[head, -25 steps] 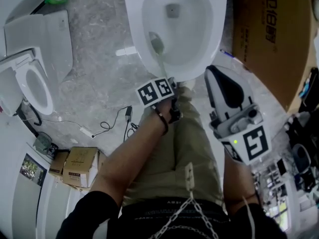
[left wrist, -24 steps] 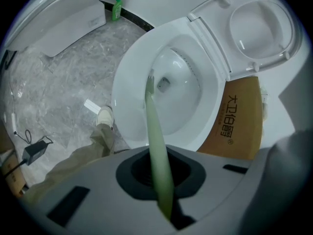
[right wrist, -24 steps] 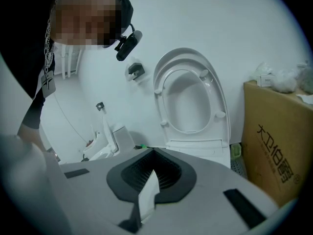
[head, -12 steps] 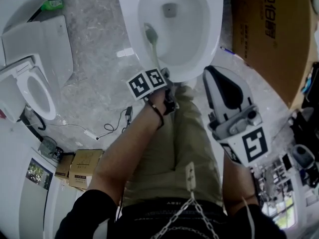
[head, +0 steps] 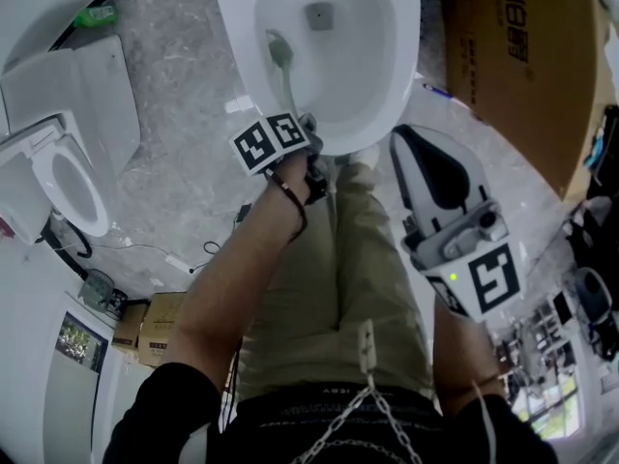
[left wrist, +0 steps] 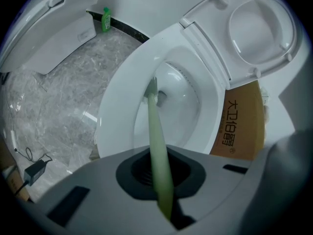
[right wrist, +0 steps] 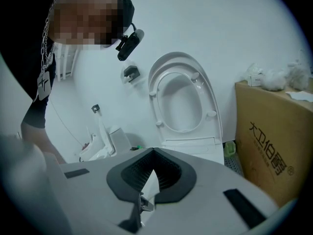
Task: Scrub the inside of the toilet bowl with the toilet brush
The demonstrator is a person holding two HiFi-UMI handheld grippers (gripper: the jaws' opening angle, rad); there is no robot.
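Scrubbing inside the white toilet bowl [head: 382, 61]

The left claw [left wrist: 162, 182] is pinching the pale green toilet brush [left wrist: 155, 131] by its handle. The brush head [head: 279, 50] sits on the bowl's left inside wall. Push the head firmly on the wall and rub all around the bowl, I think. A second ago it was nearer the bowl's front edge; now it is deeper in. The right claw [head: 427, 167], pressed together and empty, has stayed outside the bowl's front.

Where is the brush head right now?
In the head view, the brush head is inside the toilet bowl, at its left inner wall, just below-left of the drain hole.
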